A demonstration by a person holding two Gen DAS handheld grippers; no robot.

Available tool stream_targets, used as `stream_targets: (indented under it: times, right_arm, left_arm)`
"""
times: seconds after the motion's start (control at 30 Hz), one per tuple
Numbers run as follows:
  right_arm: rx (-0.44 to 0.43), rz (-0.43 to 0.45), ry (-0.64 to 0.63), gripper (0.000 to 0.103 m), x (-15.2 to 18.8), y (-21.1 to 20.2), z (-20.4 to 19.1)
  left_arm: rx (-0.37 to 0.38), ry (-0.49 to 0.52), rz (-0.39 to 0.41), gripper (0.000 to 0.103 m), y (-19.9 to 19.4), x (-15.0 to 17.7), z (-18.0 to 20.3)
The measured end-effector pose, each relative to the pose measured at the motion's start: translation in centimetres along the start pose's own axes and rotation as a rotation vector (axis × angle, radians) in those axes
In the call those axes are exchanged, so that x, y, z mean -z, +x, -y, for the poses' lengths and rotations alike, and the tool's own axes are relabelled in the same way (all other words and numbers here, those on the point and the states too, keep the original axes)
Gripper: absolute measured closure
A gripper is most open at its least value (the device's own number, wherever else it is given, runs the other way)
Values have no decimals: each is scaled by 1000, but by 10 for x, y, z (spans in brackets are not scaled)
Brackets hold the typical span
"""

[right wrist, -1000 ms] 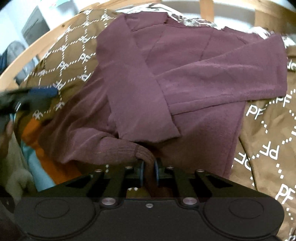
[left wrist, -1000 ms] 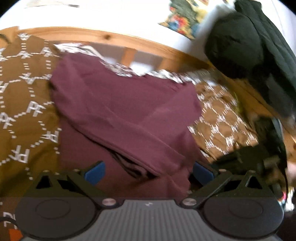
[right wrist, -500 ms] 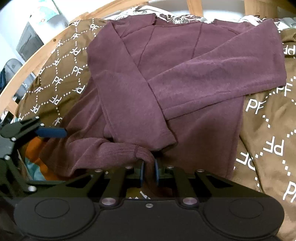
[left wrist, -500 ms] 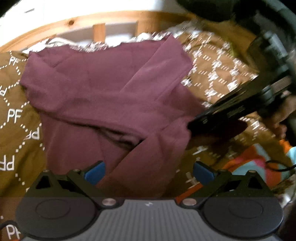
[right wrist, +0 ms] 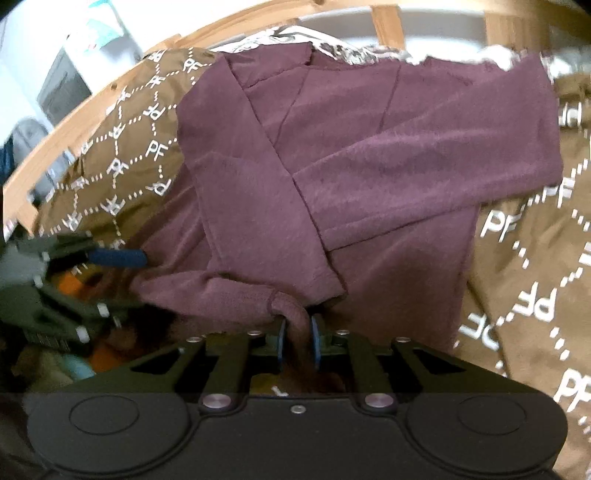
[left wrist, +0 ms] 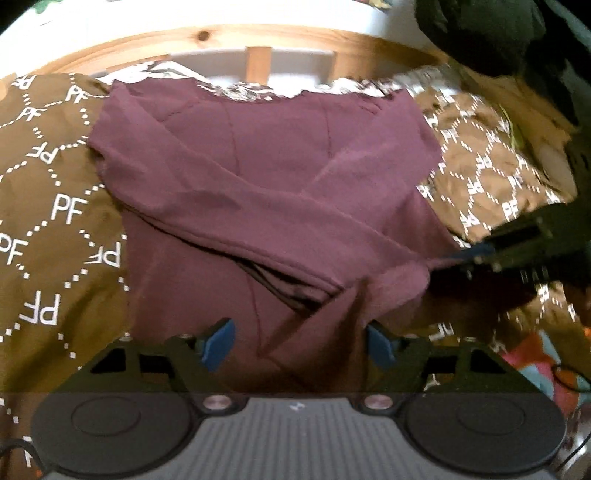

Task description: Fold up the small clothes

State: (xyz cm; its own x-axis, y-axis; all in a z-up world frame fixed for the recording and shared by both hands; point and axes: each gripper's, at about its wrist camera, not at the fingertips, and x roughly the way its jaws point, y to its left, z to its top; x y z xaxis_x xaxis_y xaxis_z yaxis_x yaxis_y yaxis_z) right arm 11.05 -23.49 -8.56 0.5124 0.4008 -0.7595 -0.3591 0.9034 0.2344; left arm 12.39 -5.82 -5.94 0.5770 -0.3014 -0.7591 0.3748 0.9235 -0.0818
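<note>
A maroon long-sleeved sweater (left wrist: 266, 192) lies on a brown blanket printed with "PF" (left wrist: 48, 221), both sleeves folded across its front. My left gripper (left wrist: 299, 343) hangs low over the near hem. Its jaws are closing with loose hem fabric between the blue pads (left wrist: 218, 341), which do not press on it. My right gripper (right wrist: 298, 338) has a rolled piece of the sweater (right wrist: 369, 166) hem between its pads, and its jaws are opening slightly. In the left wrist view the right gripper (left wrist: 476, 258) shows at the hem's right corner. One of the left gripper's pads (right wrist: 118, 257) shows in the right wrist view.
A wooden bed rail (left wrist: 258, 40) with slats runs behind the sweater. A dark jacket (left wrist: 498, 33) hangs at the upper right. Orange and teal cloth (left wrist: 543, 358) lies at the blanket's near edge. A patterned white sheet (right wrist: 332, 51) peeks out past the collar.
My left gripper swung to face the sweater squarely and sank toward the near hem, and its jaws narrowed. The right gripper stayed put, its pads a little wider around the hem.
</note>
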Motion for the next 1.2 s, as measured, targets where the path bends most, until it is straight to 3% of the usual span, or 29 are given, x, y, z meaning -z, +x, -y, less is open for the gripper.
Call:
stream_targets:
  times: [0.1, 0.27, 0.5, 0.53, 0.6, 0.63, 0.67, 0.73, 1.03, 1.2]
  right_arm:
    - [53, 12, -85, 70, 1, -2, -10]
    - [63, 24, -145, 44, 14, -12, -11]
    - [87, -34, -188, 43, 31, 2, -7]
    - [88, -23, -183, 44, 30, 2, -6]
    - [98, 11, -183, 59, 28, -3, -6]
    - [93, 25, -179, 77, 27, -5, -6]
    - [83, 41, -169, 88, 24, -8, -5]
    - [77, 64, -154, 93, 18, -12, -6]
    - [51, 97, -51, 95, -12, -12, -3]
    - [21, 122, -31, 95, -20, -15, -5]
  left_arm:
    - [-18, -11, 3, 36, 4, -6, -5]
    - [-19, -27, -11, 36, 16, -15, -9]
    - [-17, -42, -24, 33, 20, -13, -14]
    - [-20, -43, -23, 31, 20, -14, -14]
    - [-18, -43, -15, 25, 18, -14, -14]
    - [-5, -44, -7, 24, 17, -13, -14]
    - [11, -46, 3, 20, 15, -13, -13]
    - [41, -43, 26, 13, 11, -12, -12]
    - [74, 193, 129, 3, -1, 0, 28]
    - [-49, 348, 159, 4, 12, 1, 64]
